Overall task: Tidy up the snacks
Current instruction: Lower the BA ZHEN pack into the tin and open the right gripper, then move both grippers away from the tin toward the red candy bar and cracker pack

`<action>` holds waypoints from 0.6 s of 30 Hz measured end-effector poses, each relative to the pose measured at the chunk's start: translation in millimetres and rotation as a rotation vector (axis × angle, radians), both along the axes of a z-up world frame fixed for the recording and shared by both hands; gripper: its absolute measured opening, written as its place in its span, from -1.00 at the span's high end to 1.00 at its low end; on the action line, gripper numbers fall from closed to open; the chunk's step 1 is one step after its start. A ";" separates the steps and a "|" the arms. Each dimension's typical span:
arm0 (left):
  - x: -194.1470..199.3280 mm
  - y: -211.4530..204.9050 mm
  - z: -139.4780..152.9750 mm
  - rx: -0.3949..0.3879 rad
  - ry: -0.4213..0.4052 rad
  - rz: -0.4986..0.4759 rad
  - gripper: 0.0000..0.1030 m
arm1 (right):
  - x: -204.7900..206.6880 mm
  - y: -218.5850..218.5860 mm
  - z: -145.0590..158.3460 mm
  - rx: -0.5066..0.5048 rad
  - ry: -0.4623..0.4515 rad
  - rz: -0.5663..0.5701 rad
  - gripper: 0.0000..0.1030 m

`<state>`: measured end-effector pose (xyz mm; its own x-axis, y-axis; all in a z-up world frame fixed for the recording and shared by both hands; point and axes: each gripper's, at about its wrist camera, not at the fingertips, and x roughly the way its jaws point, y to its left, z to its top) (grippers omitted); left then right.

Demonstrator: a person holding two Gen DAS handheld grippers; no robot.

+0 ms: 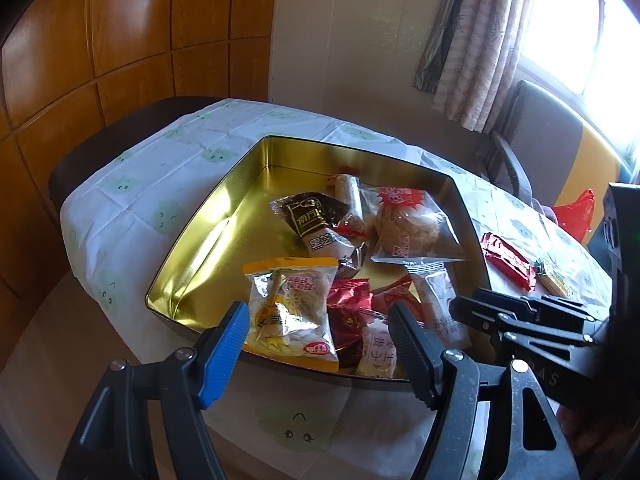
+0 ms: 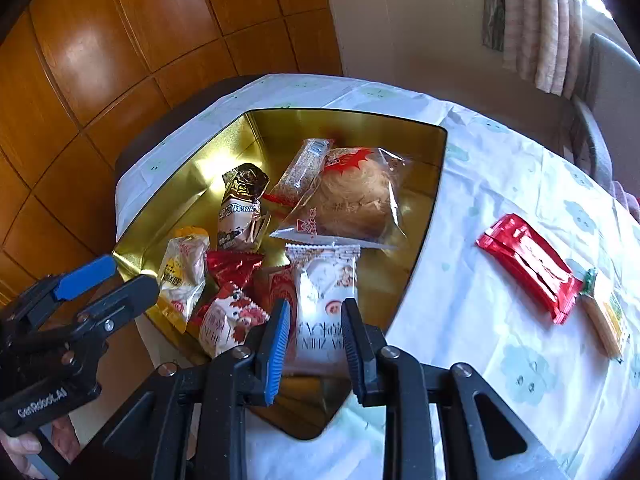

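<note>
A gold tin box [image 1: 208,236] [image 2: 224,148] on the table holds several wrapped snacks. My left gripper [image 1: 320,344] is open above its near edge, over a yellow snack packet [image 1: 288,312] and red packets [image 1: 350,312]. My right gripper [image 2: 316,344] has its jaws close around a white snack packet [image 2: 326,292] over the box; contact is unclear. A red packet [image 2: 528,264] [image 1: 508,260] and a small orange-and-green snack [image 2: 606,316] [image 1: 554,278] lie on the tablecloth right of the box.
The table has a white cloth with green cloud faces [image 2: 500,184]. Wooden wall panels [image 1: 120,40] are behind on the left. A chair [image 1: 536,132] and curtain [image 1: 480,40] stand at the right. A red plastic bag [image 1: 576,216] sits at the table's far right.
</note>
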<state>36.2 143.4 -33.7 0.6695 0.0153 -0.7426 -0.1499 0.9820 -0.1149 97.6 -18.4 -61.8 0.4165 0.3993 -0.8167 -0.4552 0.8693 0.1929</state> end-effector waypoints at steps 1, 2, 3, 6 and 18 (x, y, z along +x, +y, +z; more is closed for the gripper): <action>-0.1 -0.6 0.6 0.000 -0.002 -0.003 -0.41 | -3.6 -0.4 1.3 -0.002 -0.008 -0.007 0.48; -0.7 -2.1 1.3 0.002 -0.004 -0.007 -0.41 | -9.3 -3.2 3.3 -0.002 -0.016 -0.014 0.48; -1.1 -3.8 2.0 0.005 -0.005 -0.011 -0.41 | -12.2 -5.1 5.2 -0.001 -0.021 -0.020 0.48; -3.7 -10.4 4.3 0.009 -0.010 -0.025 -0.41 | -23.2 -13.3 9.7 -0.004 -0.044 -0.037 0.48; -14.7 -34.3 7.8 0.027 -0.012 -0.063 -0.41 | -61.7 -46.6 24.3 -0.021 -0.117 -0.107 0.48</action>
